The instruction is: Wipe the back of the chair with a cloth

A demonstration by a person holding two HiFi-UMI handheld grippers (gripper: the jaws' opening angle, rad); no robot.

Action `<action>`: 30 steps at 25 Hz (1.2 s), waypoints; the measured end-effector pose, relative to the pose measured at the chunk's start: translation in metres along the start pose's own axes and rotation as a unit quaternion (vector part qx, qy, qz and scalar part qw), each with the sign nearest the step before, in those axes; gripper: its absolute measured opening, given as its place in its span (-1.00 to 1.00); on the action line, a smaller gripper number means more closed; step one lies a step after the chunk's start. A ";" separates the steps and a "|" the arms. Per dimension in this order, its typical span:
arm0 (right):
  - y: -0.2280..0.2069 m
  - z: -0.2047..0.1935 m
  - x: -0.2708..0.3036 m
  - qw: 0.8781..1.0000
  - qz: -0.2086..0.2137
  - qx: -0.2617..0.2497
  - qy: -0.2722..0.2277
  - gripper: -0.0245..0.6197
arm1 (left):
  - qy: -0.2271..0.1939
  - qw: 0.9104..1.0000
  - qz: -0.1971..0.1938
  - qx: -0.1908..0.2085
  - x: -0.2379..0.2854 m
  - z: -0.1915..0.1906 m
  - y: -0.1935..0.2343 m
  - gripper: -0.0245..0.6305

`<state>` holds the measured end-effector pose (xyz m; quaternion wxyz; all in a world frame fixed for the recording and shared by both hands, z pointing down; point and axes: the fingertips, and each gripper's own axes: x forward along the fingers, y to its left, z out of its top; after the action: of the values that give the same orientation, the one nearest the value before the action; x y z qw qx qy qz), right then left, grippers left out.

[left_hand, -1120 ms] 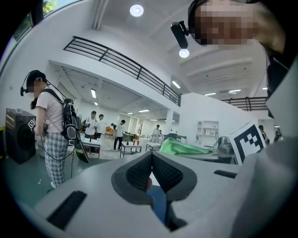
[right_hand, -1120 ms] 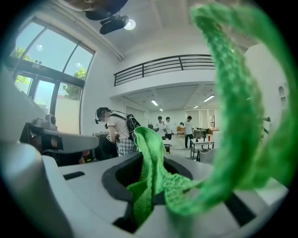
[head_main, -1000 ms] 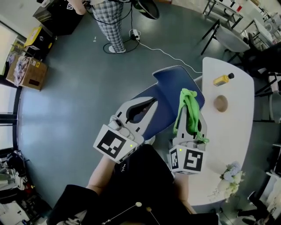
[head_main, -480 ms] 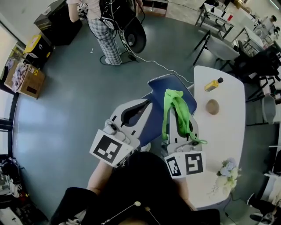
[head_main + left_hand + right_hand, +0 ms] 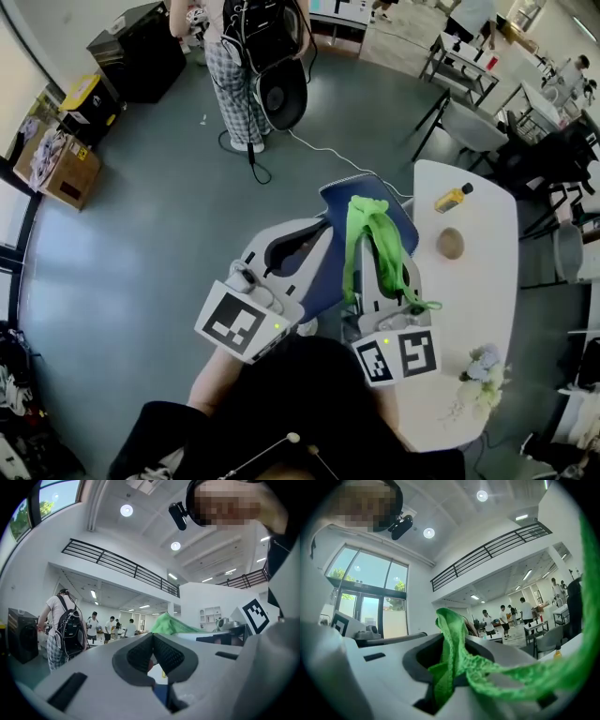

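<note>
Lying lengthwise along right tool: clamped cloth.

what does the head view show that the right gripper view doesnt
Only the head view: the blue chair under both grippers, a cardboard box on the floor, and flowers.
Only the right gripper view: tall windows, a balcony railing, and a close look at the jaws shut on a fold of the green cloth.
Both: that cloth held in the right gripper, with the left gripper alongside.
</note>
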<state>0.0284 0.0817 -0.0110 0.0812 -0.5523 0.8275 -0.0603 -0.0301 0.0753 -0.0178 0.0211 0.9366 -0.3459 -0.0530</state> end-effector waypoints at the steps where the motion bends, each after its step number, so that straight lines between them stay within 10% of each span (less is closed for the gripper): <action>1: 0.002 0.001 0.000 1.000 0.003 0.003 -0.001 -0.78 | -0.004 1.000 0.000 0.001 -0.001 0.003 -0.001 -0.92; 30: 0.005 0.002 -0.006 1.000 -0.011 -0.025 0.009 -0.80 | 0.002 1.000 -0.005 0.004 -0.005 -0.002 -0.001 -0.92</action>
<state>0.0265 0.0894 -0.0136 0.0592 -0.5626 0.8233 -0.0457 -0.0329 0.0787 -0.0152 0.0174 0.9384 -0.3414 -0.0502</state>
